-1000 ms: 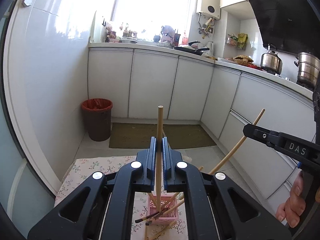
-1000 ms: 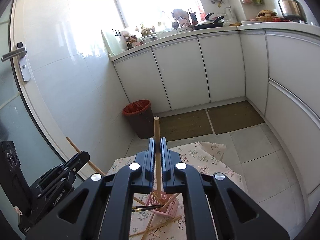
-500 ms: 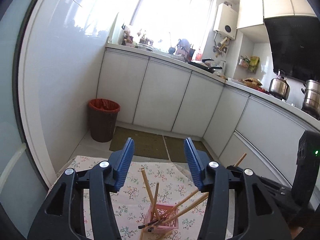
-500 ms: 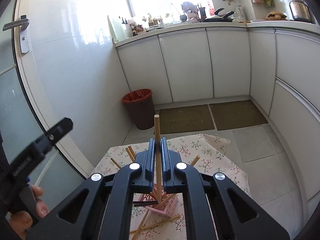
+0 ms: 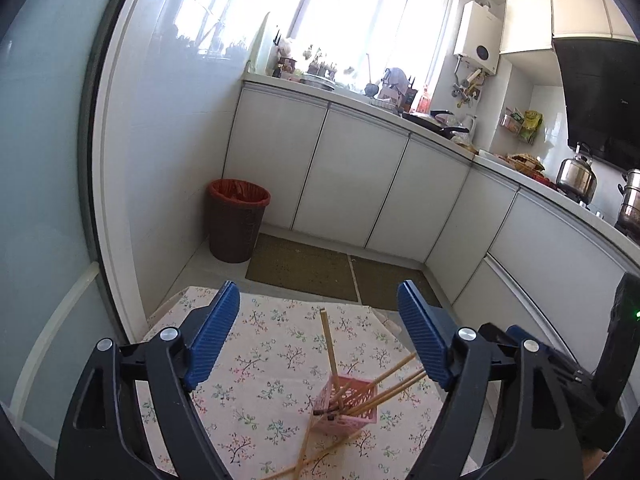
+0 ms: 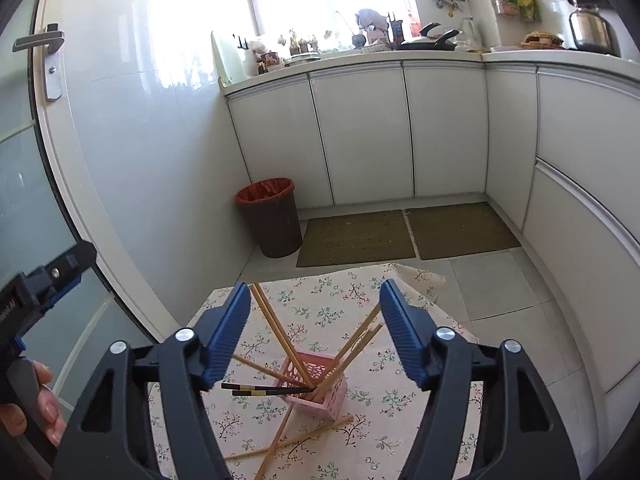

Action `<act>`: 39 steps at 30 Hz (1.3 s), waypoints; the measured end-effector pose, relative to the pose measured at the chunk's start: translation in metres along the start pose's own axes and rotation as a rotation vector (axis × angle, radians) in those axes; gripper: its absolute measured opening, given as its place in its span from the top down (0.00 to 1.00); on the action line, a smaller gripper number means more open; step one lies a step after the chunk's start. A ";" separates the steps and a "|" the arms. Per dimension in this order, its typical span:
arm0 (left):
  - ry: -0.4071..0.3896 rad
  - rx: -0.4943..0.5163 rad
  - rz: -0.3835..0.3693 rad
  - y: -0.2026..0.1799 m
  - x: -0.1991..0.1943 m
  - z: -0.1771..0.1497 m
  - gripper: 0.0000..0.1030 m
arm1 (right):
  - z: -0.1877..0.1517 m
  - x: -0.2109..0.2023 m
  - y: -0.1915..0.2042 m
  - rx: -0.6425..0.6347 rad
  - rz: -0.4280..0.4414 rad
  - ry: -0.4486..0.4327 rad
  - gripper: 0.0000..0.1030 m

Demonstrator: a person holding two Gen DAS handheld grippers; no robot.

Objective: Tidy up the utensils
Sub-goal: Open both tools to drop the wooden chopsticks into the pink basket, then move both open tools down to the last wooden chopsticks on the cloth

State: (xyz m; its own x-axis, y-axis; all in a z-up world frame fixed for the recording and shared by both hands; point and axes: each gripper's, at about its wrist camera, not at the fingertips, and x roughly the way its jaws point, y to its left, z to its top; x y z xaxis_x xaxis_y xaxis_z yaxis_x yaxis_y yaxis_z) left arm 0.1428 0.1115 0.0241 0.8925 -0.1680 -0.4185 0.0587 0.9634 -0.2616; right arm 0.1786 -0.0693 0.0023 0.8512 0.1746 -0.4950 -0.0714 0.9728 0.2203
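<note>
A pink slotted holder stands on the floral tablecloth. Several wooden chopsticks lean out of it, and a dark pair rests across its rim. Two more wooden chopsticks lie crossed on the cloth beside it. My left gripper is open and empty above the holder. My right gripper is open and empty above the holder too. The left gripper's tip shows at the left of the right wrist view.
The small table stands in a kitchen. A brown bin with a red liner stands on the floor by the wall. White cabinets run along the back and right. Two mats lie on the floor.
Both grippers held an upright wooden chopstick a second ago. The left opened first, then the right. Both chopsticks now stand in the pink holder, and both grippers have lifted.
</note>
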 end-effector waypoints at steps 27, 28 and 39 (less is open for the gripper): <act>0.016 0.184 0.127 -0.031 -0.057 -0.050 0.07 | -0.056 -0.056 -0.016 0.071 -0.154 0.051 0.07; 0.019 0.191 0.127 -0.033 -0.057 -0.052 0.07 | -0.059 -0.057 -0.018 0.077 -0.155 0.056 0.07; 0.115 0.265 0.148 -0.047 -0.037 -0.076 0.07 | -0.087 -0.060 -0.043 0.127 -0.183 0.131 0.07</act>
State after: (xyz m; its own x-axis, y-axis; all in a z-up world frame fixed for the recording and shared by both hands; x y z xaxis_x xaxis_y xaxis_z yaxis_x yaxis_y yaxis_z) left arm 0.0725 0.0570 -0.0146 0.8447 -0.0296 -0.5344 0.0598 0.9974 0.0392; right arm 0.0855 -0.1087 -0.0511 0.7688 0.0239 -0.6390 0.1503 0.9646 0.2169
